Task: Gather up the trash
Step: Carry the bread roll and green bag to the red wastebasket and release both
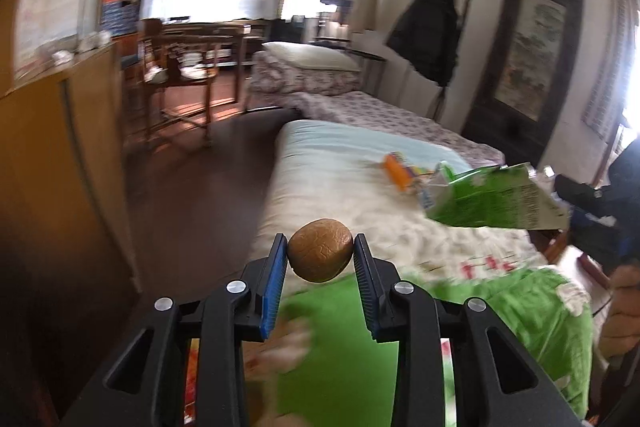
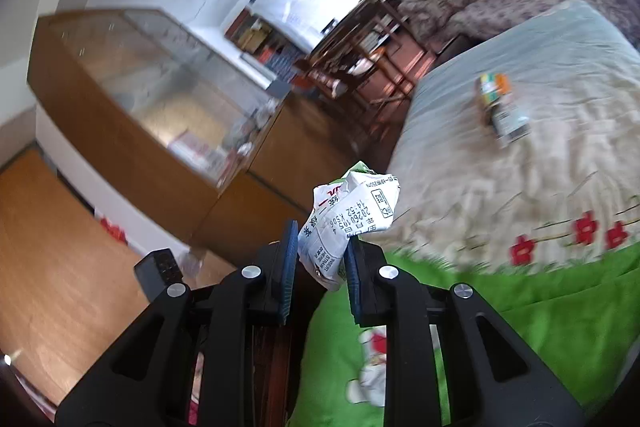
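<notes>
Trash in both grippers: we're clamping a brown nut (image 1: 321,255) in the left gripper (image 1: 320,259), the crushed carton (image 2: 352,215) in the right gripper (image 2: 322,247), carrying both for disposal.

The crumpled carton (image 2: 352,215) in my right gripper (image 2: 320,259) bore upside-down print: "20260105", "14:52 K506", "250ml" and "INSERT STRAW HERE"; nothing else was legible to me

Bed (image 1: 328,163): lying beside dark floor, wearing pale cover.
Green blanket (image 1: 532,299): spreading over near end.
Black coat (image 1: 432,31): hanging on rack by wall.
Wooden chair (image 1: 180,67): standing beyond bed.
Glass cabinet (image 2: 132,75): standing along wall.
</notes>
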Demonstrator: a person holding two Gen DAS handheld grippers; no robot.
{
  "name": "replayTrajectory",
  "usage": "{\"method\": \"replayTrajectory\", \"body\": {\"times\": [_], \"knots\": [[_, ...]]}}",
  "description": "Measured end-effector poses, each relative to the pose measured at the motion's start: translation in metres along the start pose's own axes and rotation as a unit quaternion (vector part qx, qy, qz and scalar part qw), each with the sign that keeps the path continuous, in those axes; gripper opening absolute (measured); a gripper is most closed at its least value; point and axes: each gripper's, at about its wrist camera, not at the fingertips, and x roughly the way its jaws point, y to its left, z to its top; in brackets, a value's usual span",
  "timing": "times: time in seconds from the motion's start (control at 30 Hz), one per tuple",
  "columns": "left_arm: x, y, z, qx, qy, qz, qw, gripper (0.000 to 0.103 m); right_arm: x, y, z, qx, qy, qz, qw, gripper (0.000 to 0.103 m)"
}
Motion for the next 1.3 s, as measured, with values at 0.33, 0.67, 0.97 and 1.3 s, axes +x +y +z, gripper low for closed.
{"method": "replayTrajectory", "body": {"times": [0.33,0.67,0.97,1.3], "knots": [[-0.003,0.136,-0.078,-0.110,0.078,0.083,0.9874,0.066,0.086,0.057,-0.042,-0.055,0.106,0.008,0.993,0.024],[-0.033,0.232,-0.153,-0.178,0.108,0.214,0.9544,0.088,0.196,0.084,-0.098,-0.094,0.235,-0.008,0.967,0.024],[-0.054,0.268,-0.184,-0.235,0.112,0.241,0.9350,0.089,0.278,0.092,-0.143,-0.153,0.292,-0.050,0.943,0.041],[-0.041,0.229,-0.164,-0.185,0.106,0.234,0.9486,0.089,0.250,0.092,-0.128,-0.161,0.255,-0.043,0.953,0.041]]}}
